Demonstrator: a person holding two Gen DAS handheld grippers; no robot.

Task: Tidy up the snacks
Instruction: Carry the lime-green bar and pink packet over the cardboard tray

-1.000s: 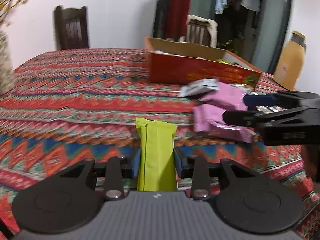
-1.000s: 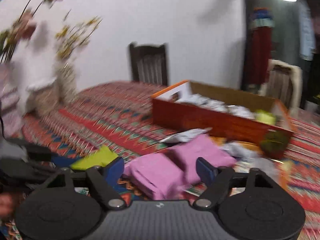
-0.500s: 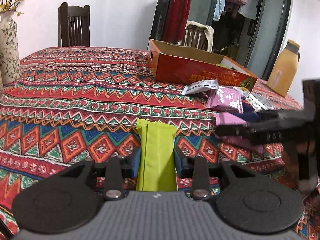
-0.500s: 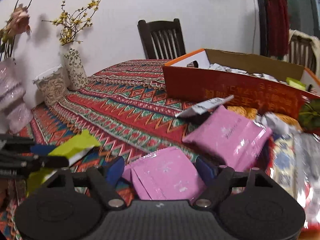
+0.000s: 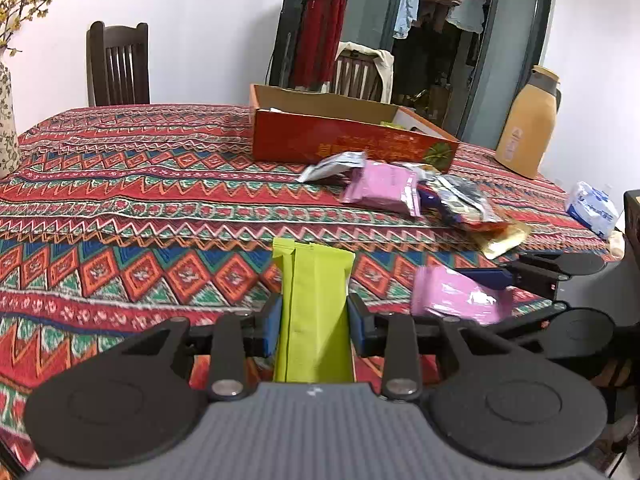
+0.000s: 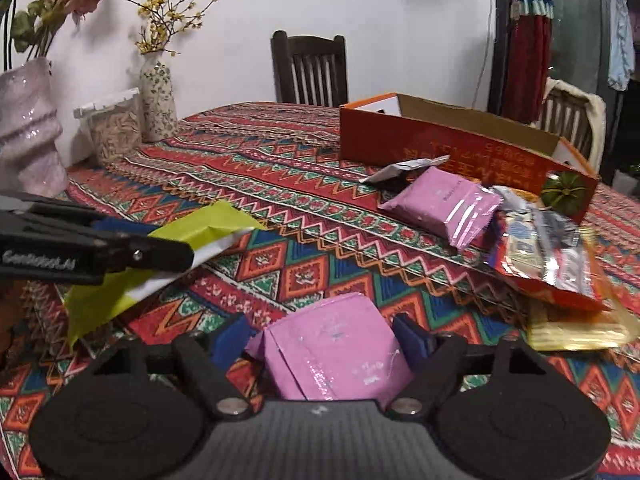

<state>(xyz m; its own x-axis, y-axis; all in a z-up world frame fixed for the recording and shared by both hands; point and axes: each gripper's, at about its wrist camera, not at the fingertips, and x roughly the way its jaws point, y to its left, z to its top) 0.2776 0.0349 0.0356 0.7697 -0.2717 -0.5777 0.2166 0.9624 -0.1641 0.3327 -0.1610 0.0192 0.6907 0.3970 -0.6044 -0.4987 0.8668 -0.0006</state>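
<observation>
Your left gripper (image 5: 313, 322) is clamped on a long, flat lime-green foil packet (image 5: 314, 308), held above the woven zigzag tablecloth (image 5: 160, 208). Your right gripper (image 6: 322, 340) has a glossy, pillow-shaped pink packet (image 6: 336, 352) between its blue pads (image 6: 230, 338); the jaws are closing, and I cannot tell whether they press on it. A second pink packet (image 6: 440, 204) lies farther off in the crinkly wrapper pile, just in front of the rectangular orange cardboard box (image 6: 460, 148). Two ceramic vases (image 6: 158, 96) stand far left.
</observation>
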